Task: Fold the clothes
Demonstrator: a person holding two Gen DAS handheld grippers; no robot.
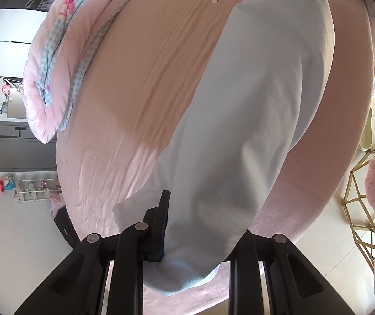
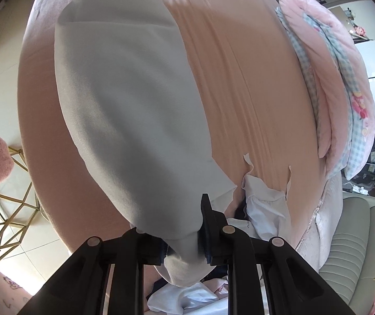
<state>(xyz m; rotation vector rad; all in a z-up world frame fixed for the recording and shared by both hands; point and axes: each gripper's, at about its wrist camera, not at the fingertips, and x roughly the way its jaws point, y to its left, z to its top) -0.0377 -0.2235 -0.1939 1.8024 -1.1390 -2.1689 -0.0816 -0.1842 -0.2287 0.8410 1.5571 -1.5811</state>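
Evidently the pale blue garment point(image 1: 261, 99) is stretching in a long band over the pink bed point(image 1: 140, 84), each end bunching inside a gripper. Jaws of the left gripper point(image 1: 187, 236) are pinching one end, and jaws of the right gripper point(image 2: 187, 233) are pinching the other. Soft, light and limp, the cloth is sagging and creasing between the two holds; it is likely to handle best when taken at corners or hems. Its knit surface is looking plain and matte. Beyond the garment, a rolled quilt point(image 1: 56, 60) is lying, and loose white clothes point(image 2: 263, 210) are lying beside the right-hand end.
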